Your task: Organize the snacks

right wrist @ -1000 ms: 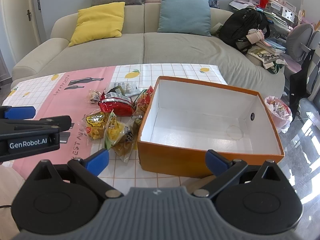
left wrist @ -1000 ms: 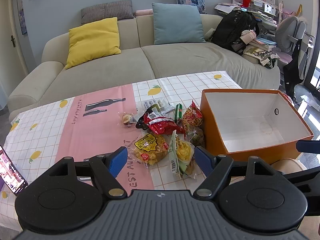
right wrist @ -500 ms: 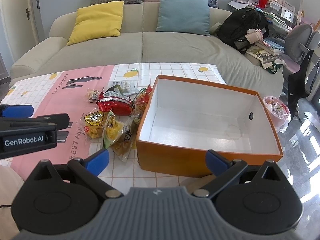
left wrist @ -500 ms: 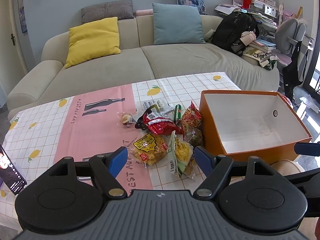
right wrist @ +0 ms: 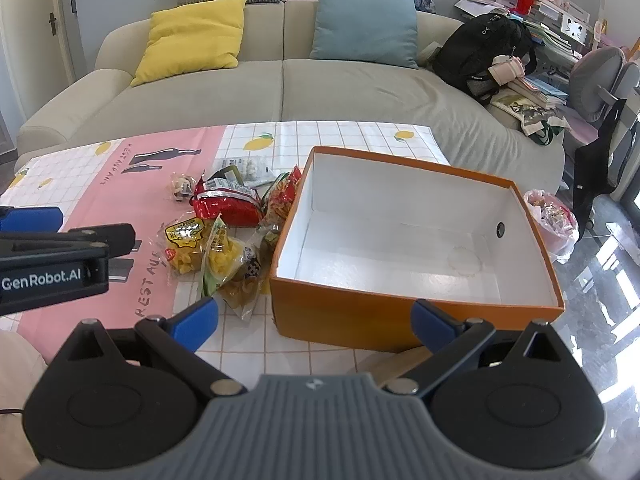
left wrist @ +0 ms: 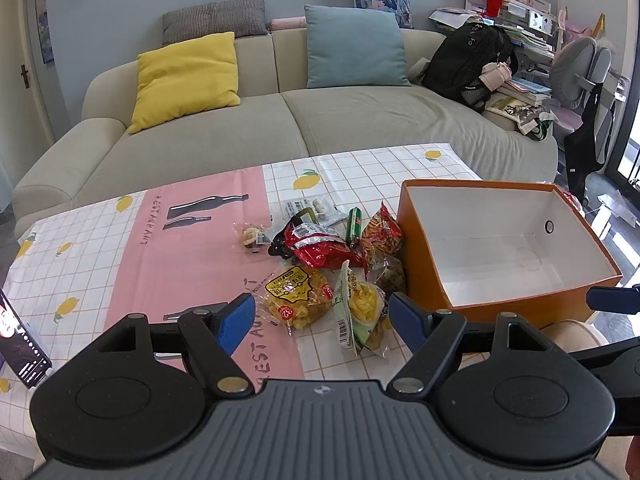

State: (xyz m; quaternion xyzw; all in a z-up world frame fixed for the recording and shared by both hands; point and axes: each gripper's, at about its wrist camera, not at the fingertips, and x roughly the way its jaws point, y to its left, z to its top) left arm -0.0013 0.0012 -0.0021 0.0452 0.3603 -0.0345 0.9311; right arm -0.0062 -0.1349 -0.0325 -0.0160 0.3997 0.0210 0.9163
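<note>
phone point(left wrist: 22, 346): 1, far left table edge, screen lit
left gripper point(left wrist: 322, 316): jaws wide, empty, above the near end of the pile
snacks point(left wrist: 320, 264): one pile mid-table, roughly 8 packets; 1 red bag point(left wrist: 320, 242), 2 yellow bags, 1 green stick point(left wrist: 354, 226)
orange box point(right wrist: 344, 320): 1, empty, touching pile's right side
right gripper point(right wrist: 314, 316): jaws wide, empty, before box's near wall

Home living rm, no doubt: big beige sofa point(left wrist: 288, 128) w/ yellow cushion point(left wrist: 186, 78) and teal cushion point(left wrist: 354, 46) along a grey-blue wall. Low table w/ lemon-print cloth point(left wrist: 360, 168) in front. Right side: black backpack point(left wrist: 468, 60), piles of books point(left wrist: 524, 88), grey desk chair point(left wrist: 576, 68). Door handle point(left wrist: 25, 76) far left.
</note>
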